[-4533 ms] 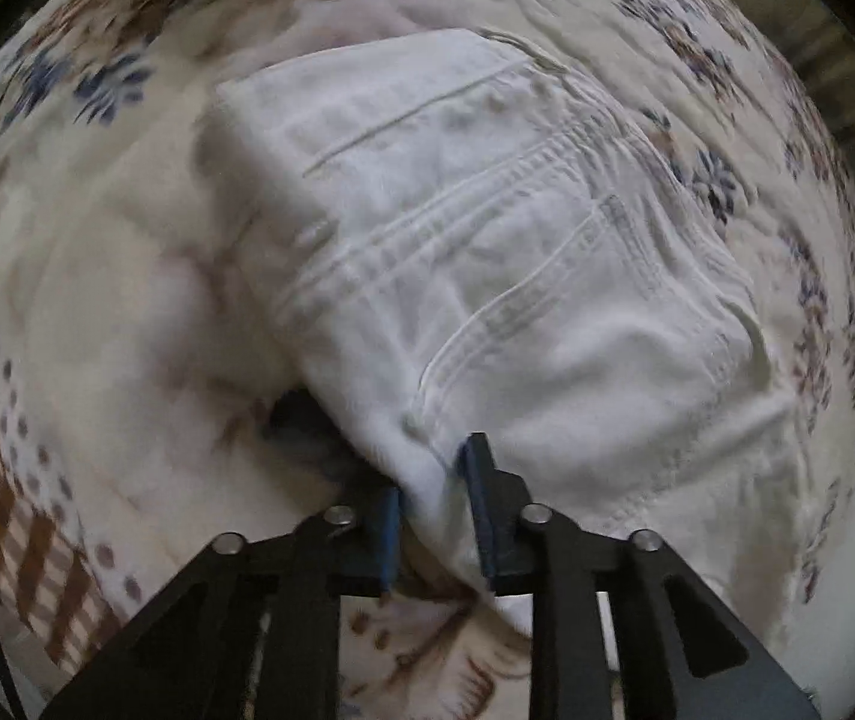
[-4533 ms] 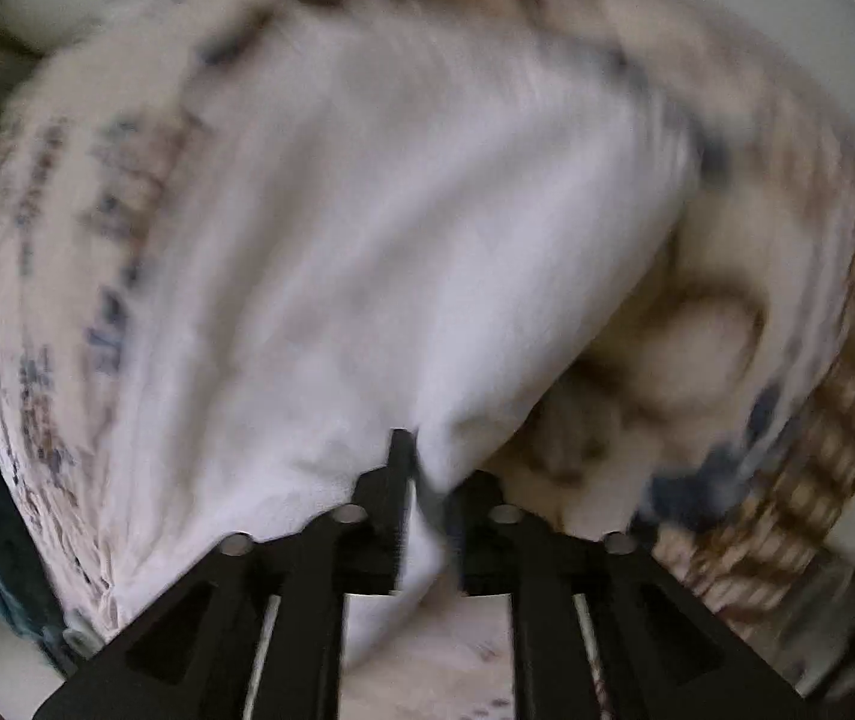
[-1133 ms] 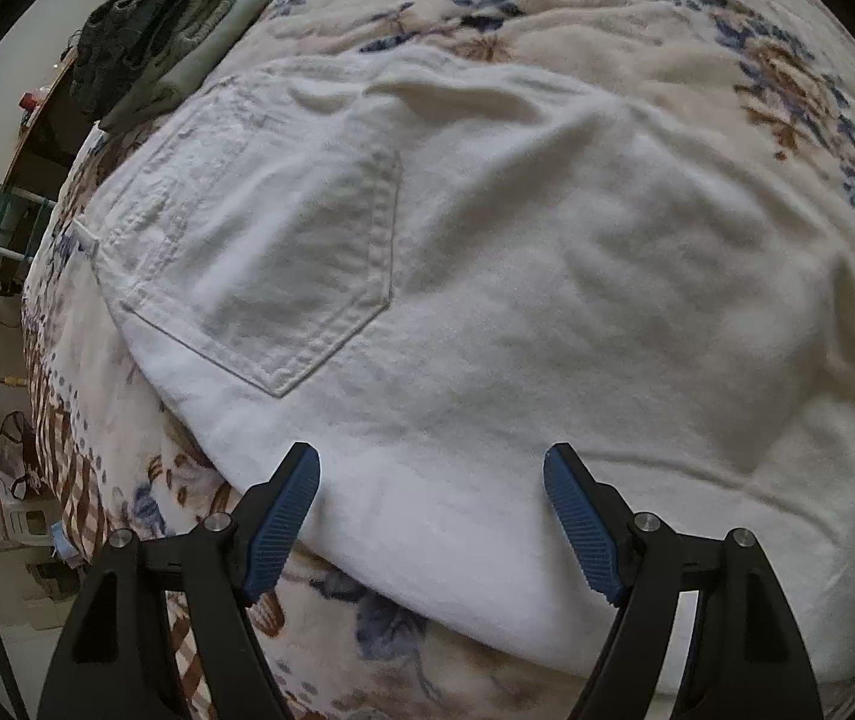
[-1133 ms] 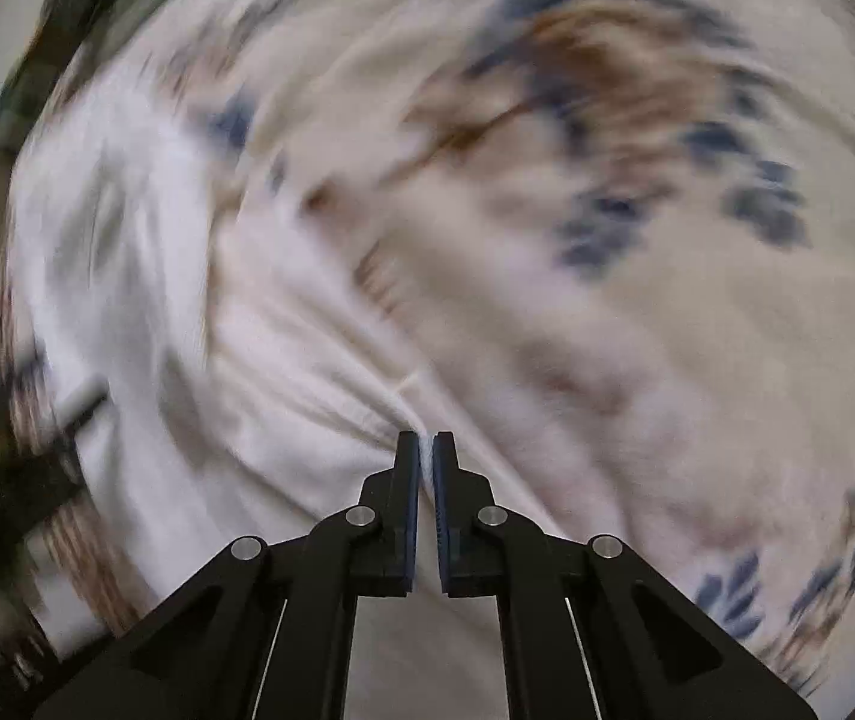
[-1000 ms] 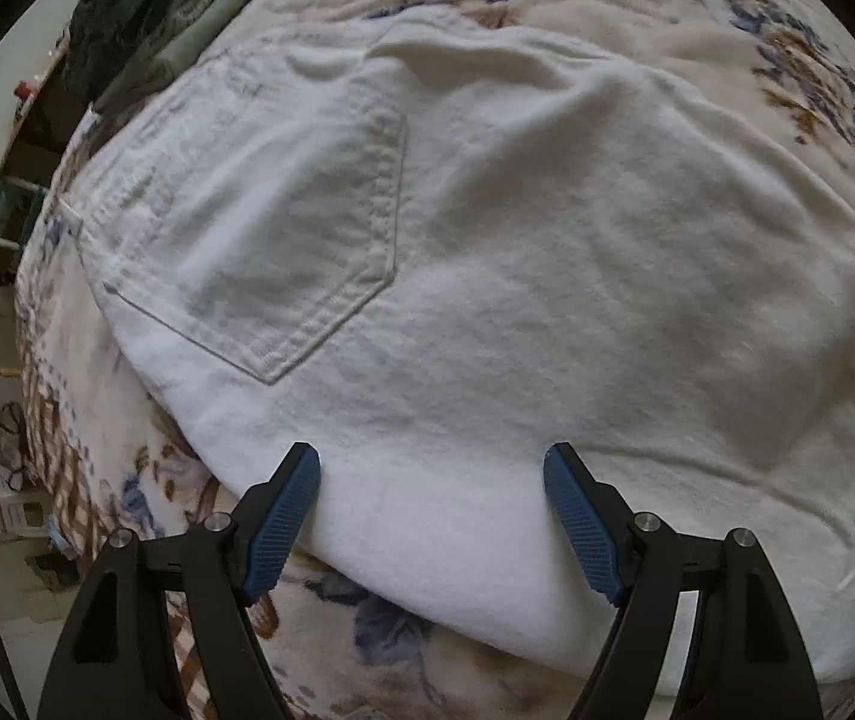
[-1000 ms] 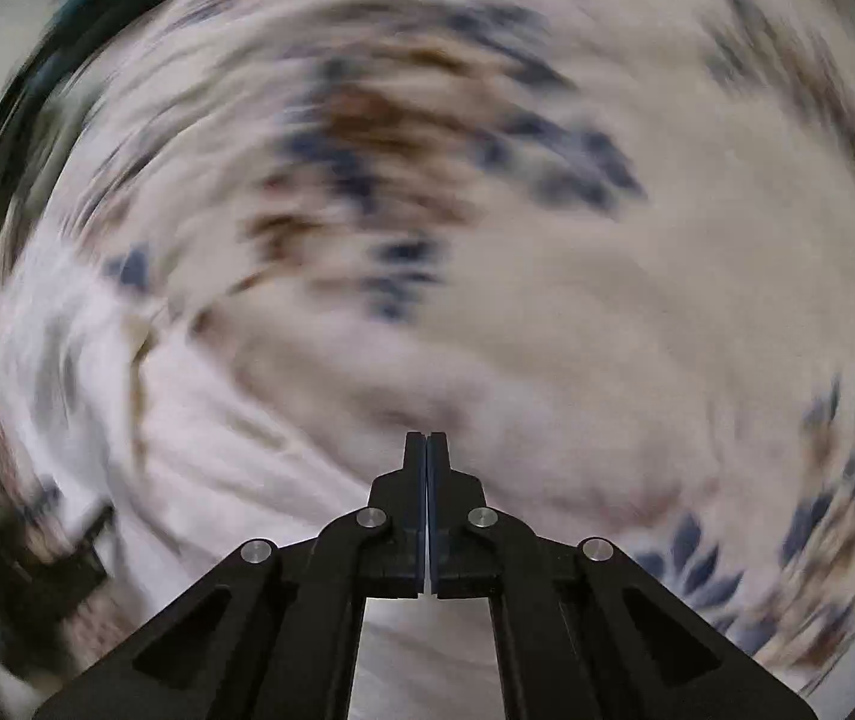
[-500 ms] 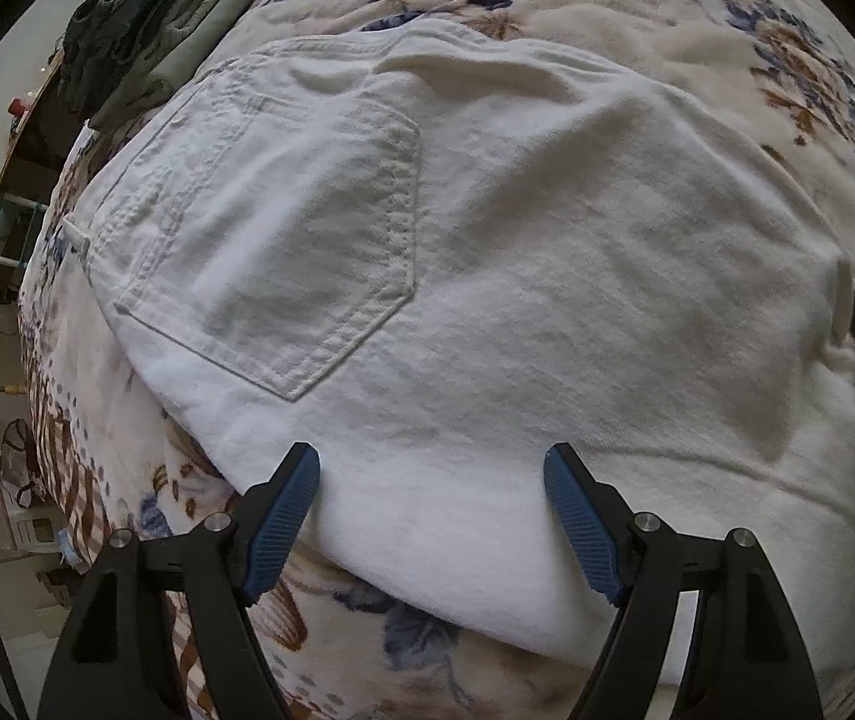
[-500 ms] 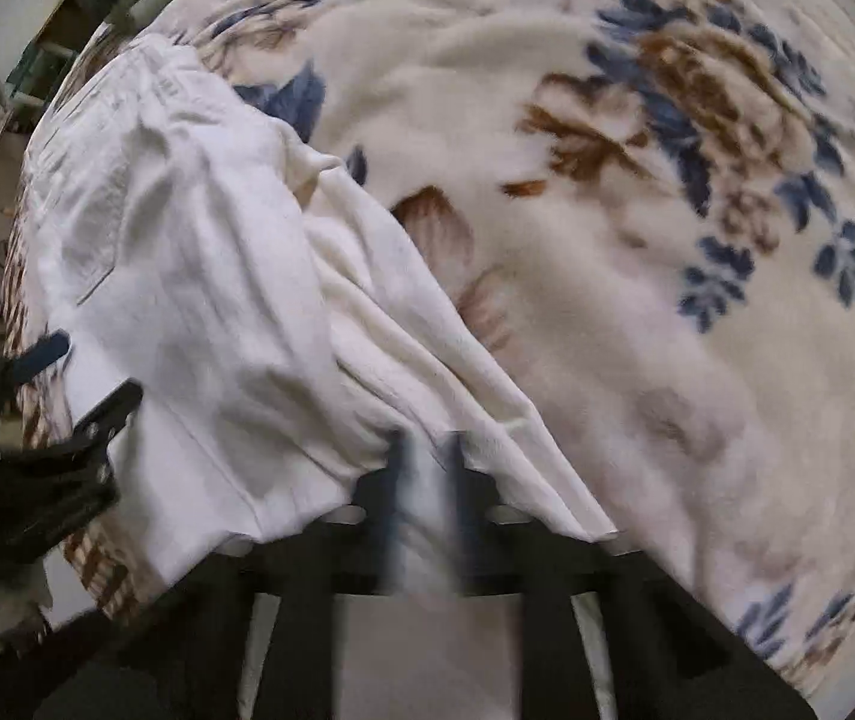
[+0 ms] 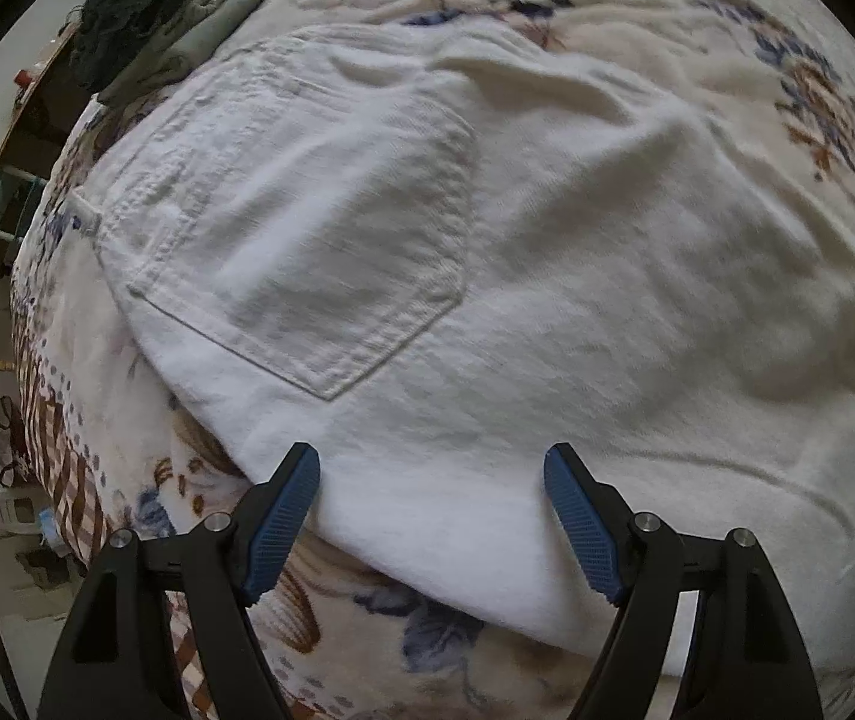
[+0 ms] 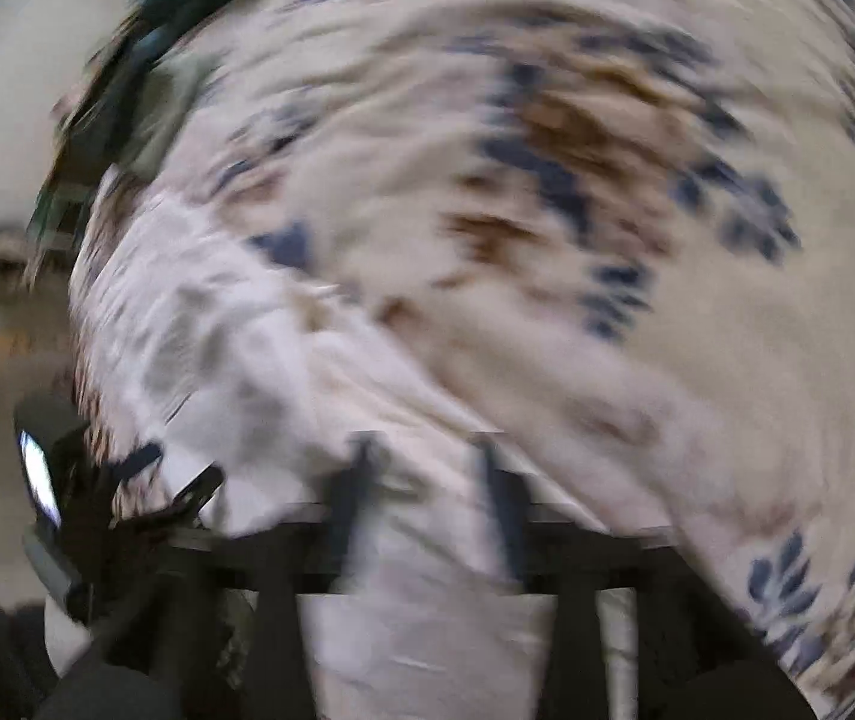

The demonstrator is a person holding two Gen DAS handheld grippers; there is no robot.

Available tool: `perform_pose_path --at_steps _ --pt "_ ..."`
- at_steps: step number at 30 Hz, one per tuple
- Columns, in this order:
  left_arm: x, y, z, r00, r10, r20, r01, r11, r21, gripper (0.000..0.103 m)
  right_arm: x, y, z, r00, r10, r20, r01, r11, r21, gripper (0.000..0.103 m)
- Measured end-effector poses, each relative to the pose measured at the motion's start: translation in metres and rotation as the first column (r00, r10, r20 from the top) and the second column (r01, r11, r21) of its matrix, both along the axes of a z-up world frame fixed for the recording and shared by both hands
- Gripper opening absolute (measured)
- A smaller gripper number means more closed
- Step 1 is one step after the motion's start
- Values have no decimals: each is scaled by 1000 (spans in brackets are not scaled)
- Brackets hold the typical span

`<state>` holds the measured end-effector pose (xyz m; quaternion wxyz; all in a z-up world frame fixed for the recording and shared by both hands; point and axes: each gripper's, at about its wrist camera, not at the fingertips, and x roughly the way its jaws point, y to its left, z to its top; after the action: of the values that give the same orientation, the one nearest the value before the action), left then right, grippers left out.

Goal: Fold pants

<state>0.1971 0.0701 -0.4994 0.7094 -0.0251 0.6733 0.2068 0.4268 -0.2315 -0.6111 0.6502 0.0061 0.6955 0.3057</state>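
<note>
- White pants [image 9: 487,276] lie spread over a bed, filling most of the left wrist view; the cloth is a thick cotton weave, like denim, with soft rumples and low ridges.
- At far left, beyond the bed's edge, a pale floor with small clutter shows; details are too small to tell.
- At upper left, a pile of folded clothes [image 9: 169,24] in dark grey and pale green lies on the bed near the waistband end of the pants.
- Left of centre, a back pocket [image 9: 307,252] faces up: a five-sided patch with double-stitched seams, its point aimed toward the lower right.
- Right of the pocket the fabric runs on in a broad plain panel with shallow creases, reaching the right edge of the view.
- The pants rest on a cream blanket [image 9: 817,78] with a fuzzy nap, printed with blue and brown flowers and, at its left border, brown checks.
- The left gripper [image 9: 432,480] hangs over the near folded edge of the pants, its black arms and ribbed blue pads spread wide, gripping nothing.
- The right wrist view is badly smeared by motion. The pants [image 10: 235,372] show as a white mass at lower left, the flowered blanket [image 10: 607,168] to the right.
- The right gripper [image 10: 424,468] is over white cloth; its jaws are opening, apart, and cloth shows between them, though the blur hides whether any pad touches it.
</note>
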Motion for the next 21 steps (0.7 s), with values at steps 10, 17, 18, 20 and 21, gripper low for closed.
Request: perform_pose_path --at_steps 10,17,18,20,21 --pt "15 13 1 1000 -7 5 7 1000 -2 76 30 39 -27 998 50 -39 -51 998 -41 5" --pt "15 21 -8 1000 19 -5 -19 999 -39 76 47 22 -38 986 -40 -164 36 999 -27 30" --pt "15 23 -7 1000 20 -4 -20 999 -44 76 50 16 -30 988 -55 -143 51 998 -32 47" --pt "14 26 -6 1000 21 -1 -21 998 -54 76 48 -10 -4 996 -73 -56 70 996 -53 58" --pt "14 27 -5 1000 22 0 -22 998 -58 76 44 -16 4 998 -56 -31 54 996 -69 58"
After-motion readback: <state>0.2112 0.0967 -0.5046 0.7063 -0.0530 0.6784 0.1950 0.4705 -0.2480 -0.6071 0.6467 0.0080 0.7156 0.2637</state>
